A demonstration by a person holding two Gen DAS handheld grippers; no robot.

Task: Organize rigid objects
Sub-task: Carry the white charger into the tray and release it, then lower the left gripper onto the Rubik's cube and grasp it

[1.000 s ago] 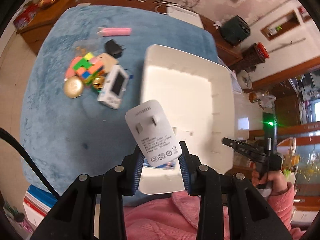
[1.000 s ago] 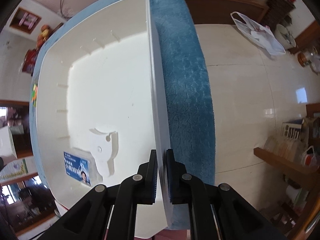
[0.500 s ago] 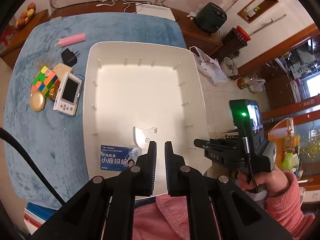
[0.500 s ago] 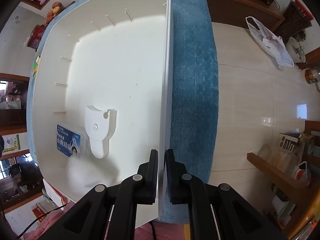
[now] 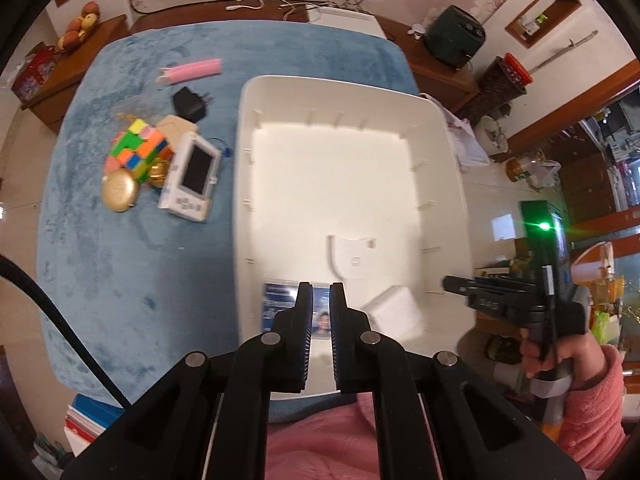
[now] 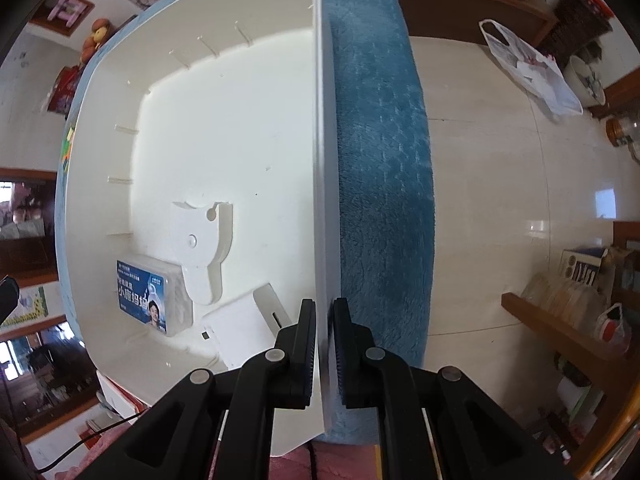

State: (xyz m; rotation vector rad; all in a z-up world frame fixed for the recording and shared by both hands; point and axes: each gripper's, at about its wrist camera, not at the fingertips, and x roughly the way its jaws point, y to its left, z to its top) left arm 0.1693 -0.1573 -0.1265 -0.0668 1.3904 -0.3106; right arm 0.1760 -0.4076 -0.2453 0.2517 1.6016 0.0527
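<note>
A white bin (image 5: 453,168) stands on a blue plush cloth (image 5: 120,264). At its near end lie a white plug-in charger (image 5: 394,309), a blue-labelled card box (image 5: 278,300) and a white plastic bracket (image 5: 352,257). My left gripper (image 5: 320,294) hovers shut and empty over that near end. My right gripper (image 6: 325,305) is shut on the bin's right wall (image 6: 320,152), and it also shows in the left wrist view as the right gripper (image 5: 450,282) held in a hand. From the right wrist I see the charger (image 6: 244,326), card box (image 6: 141,297) and bracket (image 6: 200,248).
Left of the bin on the cloth sit a colourful puzzle cube (image 5: 138,148), a white handheld game console (image 5: 192,182), a gold round case (image 5: 119,191), a black plug (image 5: 191,103) and a pink tube (image 5: 192,70). Tiled floor (image 6: 500,200) drops off right of the cloth.
My left gripper let go of the white charger, which now lies in the bin's near end, and its jaws closed empty. The right gripper kept its hold on the bin wall.
</note>
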